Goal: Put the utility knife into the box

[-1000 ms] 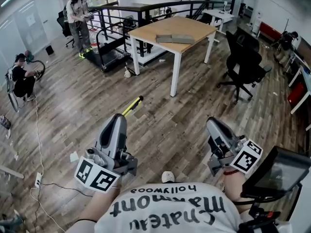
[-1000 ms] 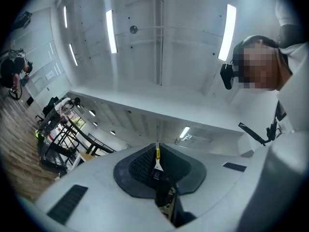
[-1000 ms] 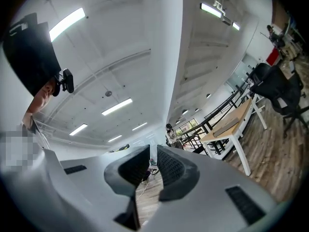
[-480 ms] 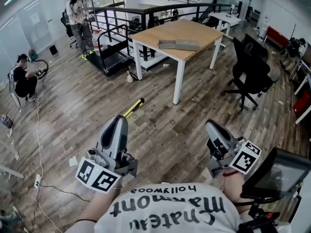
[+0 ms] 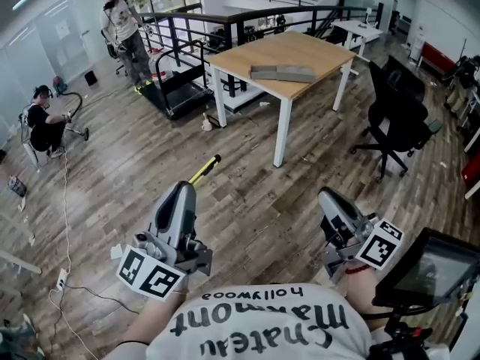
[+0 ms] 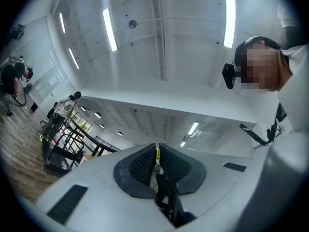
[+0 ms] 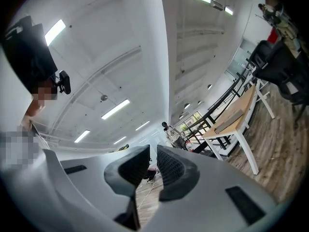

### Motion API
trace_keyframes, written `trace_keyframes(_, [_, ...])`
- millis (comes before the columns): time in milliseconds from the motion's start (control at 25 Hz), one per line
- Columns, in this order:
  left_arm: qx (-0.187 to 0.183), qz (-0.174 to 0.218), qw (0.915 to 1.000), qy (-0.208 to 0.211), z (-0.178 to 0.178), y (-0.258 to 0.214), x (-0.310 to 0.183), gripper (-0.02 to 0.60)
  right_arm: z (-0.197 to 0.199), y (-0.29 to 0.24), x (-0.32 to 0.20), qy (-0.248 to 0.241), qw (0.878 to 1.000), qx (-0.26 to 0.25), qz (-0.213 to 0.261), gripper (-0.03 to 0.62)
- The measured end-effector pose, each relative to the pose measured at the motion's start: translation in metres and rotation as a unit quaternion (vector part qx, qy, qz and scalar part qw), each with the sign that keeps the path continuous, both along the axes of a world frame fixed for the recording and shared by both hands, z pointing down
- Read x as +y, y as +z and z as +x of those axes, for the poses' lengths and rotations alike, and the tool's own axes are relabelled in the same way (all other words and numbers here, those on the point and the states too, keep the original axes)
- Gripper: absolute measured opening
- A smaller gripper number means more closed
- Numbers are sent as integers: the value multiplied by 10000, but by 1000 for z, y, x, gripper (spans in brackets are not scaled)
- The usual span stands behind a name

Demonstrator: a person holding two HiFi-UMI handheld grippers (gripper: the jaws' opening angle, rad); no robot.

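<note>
The left tool (image 5: 182,189) is clenched on the utility knife (image 5: 204,169), whose yellow and black body sticks out past the jaw tips, pointing away over the wooden floor (image 5: 247,201). In the left gripper view a sliver of yellow shows pinched between the ribbed pads (image 6: 141,167). The right tool (image 5: 328,198) is released and empty, its jaws standing a narrow gap apart with only floor seen through them. Both tools are held low and near, in front of the person's chest, well apart from the tabletop (image 5: 281,51) at the far middle. On that tabletop lies a flat grey box (image 5: 283,73), near its right front edge. A black office chair (image 5: 401,126) stands right of the tabletop. Far left, one person (image 5: 124,25) stands by a treadmill (image 5: 176,88) and another (image 5: 46,122) sits low on the floor
</note>
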State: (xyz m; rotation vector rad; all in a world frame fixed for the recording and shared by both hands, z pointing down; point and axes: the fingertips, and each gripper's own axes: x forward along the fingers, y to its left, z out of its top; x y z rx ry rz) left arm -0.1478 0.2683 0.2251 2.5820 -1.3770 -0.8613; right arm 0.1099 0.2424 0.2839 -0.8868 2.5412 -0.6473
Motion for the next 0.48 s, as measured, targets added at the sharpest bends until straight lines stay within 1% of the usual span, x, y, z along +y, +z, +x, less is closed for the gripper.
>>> trace_keyframes(200, [-22, -14, 9999, -130, 1, 2, -10, 25, 6, 4, -13, -43, 9999, -73, -55, 49])
trace_keyframes(360, [-61, -32, 9999, -101, 9, 3, -19, 25, 10, 7, -18, -56, 9999, -55, -77, 49])
trace_keyframes(480, [-142, -6, 9999, -23, 19, 3, -29, 25, 21, 11, -24, 39, 9999, -72, -116, 49])
